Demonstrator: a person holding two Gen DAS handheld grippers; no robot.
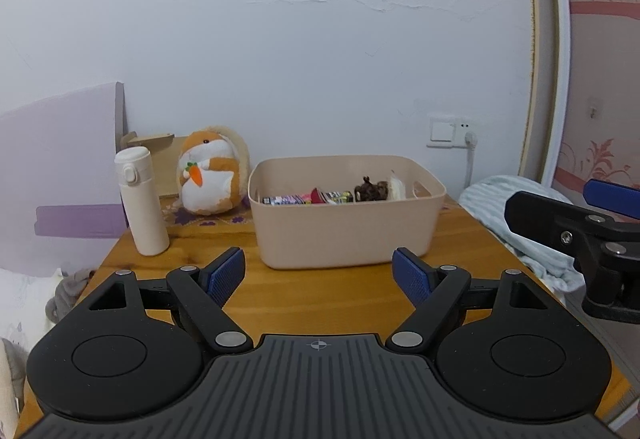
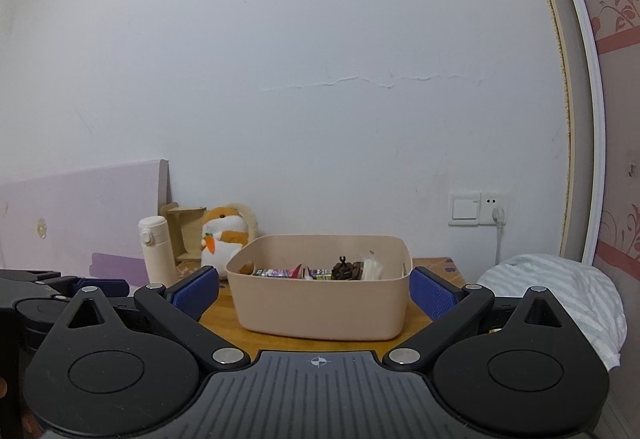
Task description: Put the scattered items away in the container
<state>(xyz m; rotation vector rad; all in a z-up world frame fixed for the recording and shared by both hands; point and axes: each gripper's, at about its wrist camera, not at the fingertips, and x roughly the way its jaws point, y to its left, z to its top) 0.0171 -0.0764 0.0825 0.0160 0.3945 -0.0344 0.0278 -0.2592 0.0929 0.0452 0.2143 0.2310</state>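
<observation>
No legible text on the packets (image 1: 306,198) in the container (image 1: 344,231), print too blurred.

Beige container (image 1: 344,227) sits upright on the wooden table (image 1: 320,303), small items (image 1: 332,196) piled inside.

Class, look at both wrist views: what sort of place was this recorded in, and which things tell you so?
Most likely a bedroom at home. A small wooden table stands against the wall beside striped bedding, with a plush hamster and a beige storage bin on it.
</observation>
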